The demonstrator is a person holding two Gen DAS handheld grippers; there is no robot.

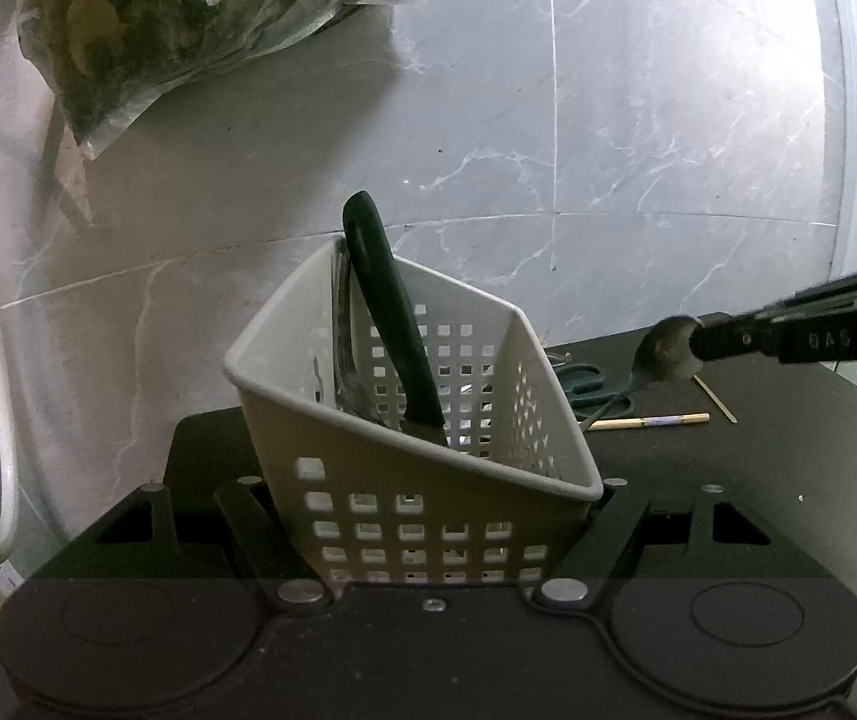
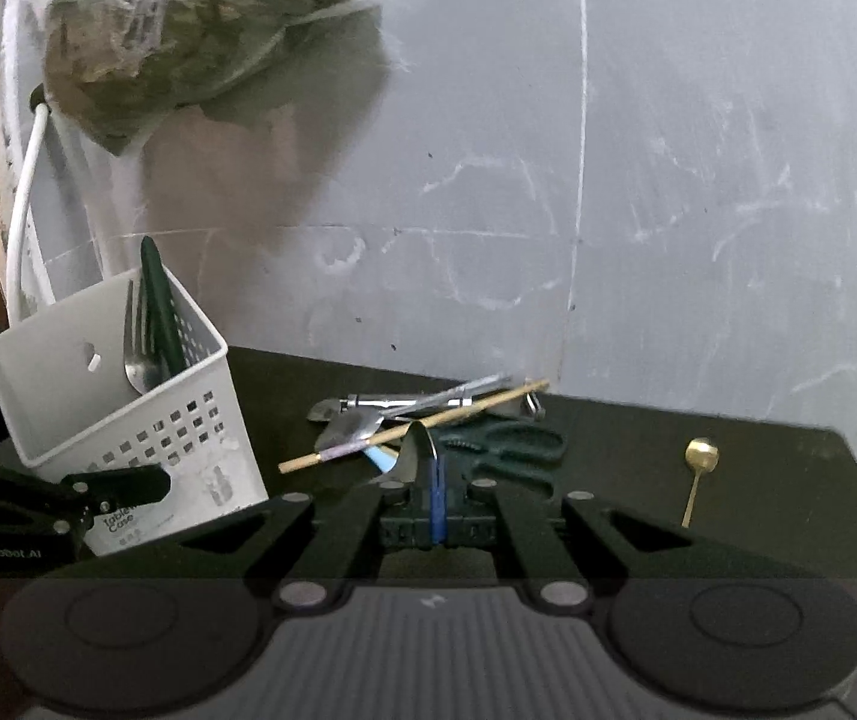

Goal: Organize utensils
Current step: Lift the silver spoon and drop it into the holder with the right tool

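Left gripper [image 1: 428, 516]: sitting nearest the left wrist camera, fingers clamping both sides of the white perforated caddy [image 1: 416, 420], holding it tilted on the black table [image 1: 758, 450].
Caddy contents: black-handled knife [image 1: 392, 318] leaning upright inside, handle poking above the rim; forks [image 1: 347, 360] standing beside it at the far left corner.
Right gripper in left view: coming in from the right edge [image 1: 698, 345], fingers pinching a spoon [image 1: 665, 354] that is hanging bowl-up above the table.
Table clutter, left view: green scissors [image 1: 590, 387] and chopstick [image 1: 647, 422] lying just behind the caddy.
Background: plastic bag of greens [image 1: 188, 18] hanging against the grey marble wall [image 1: 668, 120].

Right gripper [image 2: 428, 510]: nearest the right wrist camera, fingers closed tight, gripping the spoon [image 2: 419, 456] by its blue handle, bowl pointing up.
Caddy in right view: sitting at left [image 2: 128, 414], left gripper finger [image 2: 122, 486] pressing its side.
Pile: scissors [image 2: 506, 441], chopstick [image 2: 416, 423] and metal utensils [image 2: 422, 402] lying crossed just beyond the fingertips.
Gold spoon [image 2: 698, 468]: lying alone at right, well apart from the pile.
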